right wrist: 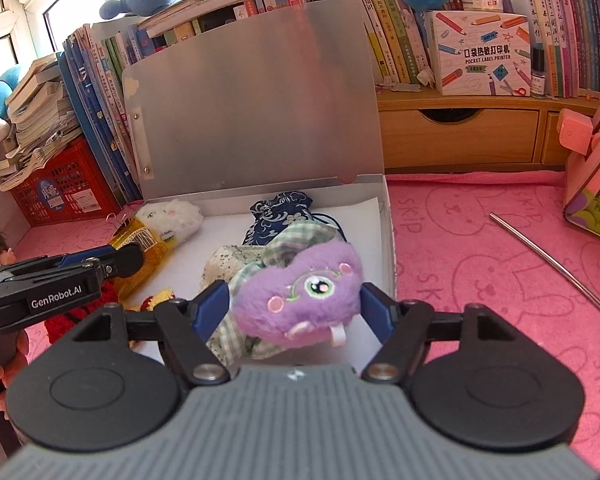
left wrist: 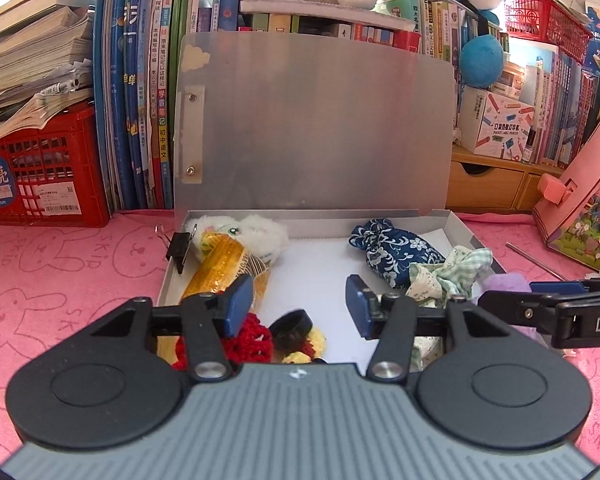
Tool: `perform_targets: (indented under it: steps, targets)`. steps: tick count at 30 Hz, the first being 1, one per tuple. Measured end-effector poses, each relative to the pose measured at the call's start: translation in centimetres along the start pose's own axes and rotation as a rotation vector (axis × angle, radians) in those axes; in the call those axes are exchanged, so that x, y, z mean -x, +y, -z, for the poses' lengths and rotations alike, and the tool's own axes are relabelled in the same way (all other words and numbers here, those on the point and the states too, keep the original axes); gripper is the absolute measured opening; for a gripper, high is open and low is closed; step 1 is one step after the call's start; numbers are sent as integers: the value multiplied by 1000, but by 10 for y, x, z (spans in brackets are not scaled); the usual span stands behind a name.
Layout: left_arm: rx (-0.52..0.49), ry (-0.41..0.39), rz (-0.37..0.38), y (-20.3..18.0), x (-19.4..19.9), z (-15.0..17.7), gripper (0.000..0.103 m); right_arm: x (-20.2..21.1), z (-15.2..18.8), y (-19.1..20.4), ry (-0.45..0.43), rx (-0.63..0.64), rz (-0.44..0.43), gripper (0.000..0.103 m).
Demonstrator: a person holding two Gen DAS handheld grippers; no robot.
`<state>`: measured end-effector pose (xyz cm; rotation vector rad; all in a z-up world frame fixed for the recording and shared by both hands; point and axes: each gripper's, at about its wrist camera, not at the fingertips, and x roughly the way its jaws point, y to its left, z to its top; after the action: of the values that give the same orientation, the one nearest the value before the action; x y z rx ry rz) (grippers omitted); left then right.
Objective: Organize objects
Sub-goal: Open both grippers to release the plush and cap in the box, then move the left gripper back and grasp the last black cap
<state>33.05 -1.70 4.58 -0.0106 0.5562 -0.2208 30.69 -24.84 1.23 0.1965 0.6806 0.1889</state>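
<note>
An open silver box (left wrist: 456,224) lies on the pink mat, lid (left wrist: 312,120) upright. Inside are a white plush (left wrist: 256,232), a yellow packet (left wrist: 220,264), a blue floral pouch (left wrist: 388,250), a green checked cloth (left wrist: 448,276), a black ring (left wrist: 290,328) and a red and yellow crochet piece (left wrist: 252,336). A black binder clip (left wrist: 179,248) sits on the left wall. My left gripper (left wrist: 300,304) hangs open over the ring, holding nothing. My right gripper (right wrist: 294,306) is open around a purple plush (right wrist: 300,292) that rests on the checked cloth (right wrist: 236,340).
A thin metal rod (right wrist: 552,256) lies on the mat to the right, beside a pink printed box (right wrist: 596,184). A red crate (left wrist: 40,176) stands at the left, rows of books behind the lid, and a wooden drawer shelf (right wrist: 460,136) at the back right.
</note>
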Motion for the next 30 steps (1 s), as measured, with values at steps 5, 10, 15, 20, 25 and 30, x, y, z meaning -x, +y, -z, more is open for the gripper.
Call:
perform_targets:
  steps: [5, 10, 15, 20, 25, 30]
  targets:
    - [-12, -6, 17, -2, 14, 2, 76, 11, 3, -1, -21, -1, -16, 98]
    - [-33, -8, 37, -4, 35, 7, 81, 30, 8, 4, -54, 49, -13, 99]
    - [-69, -7, 64, -6, 62, 25, 82, 55, 22, 13, -75, 113, -40, 100]
    - [-70, 11, 122, -5, 92, 52, 82, 81, 45, 23, -70, 179, -84, 100]
    - [-105, 24, 164, -10, 118, 83, 82, 103, 72, 31, -53, 236, -135, 100]
    - [-163, 40, 190, -18, 137, 110, 82, 117, 98, 36, -24, 283, -163, 100]
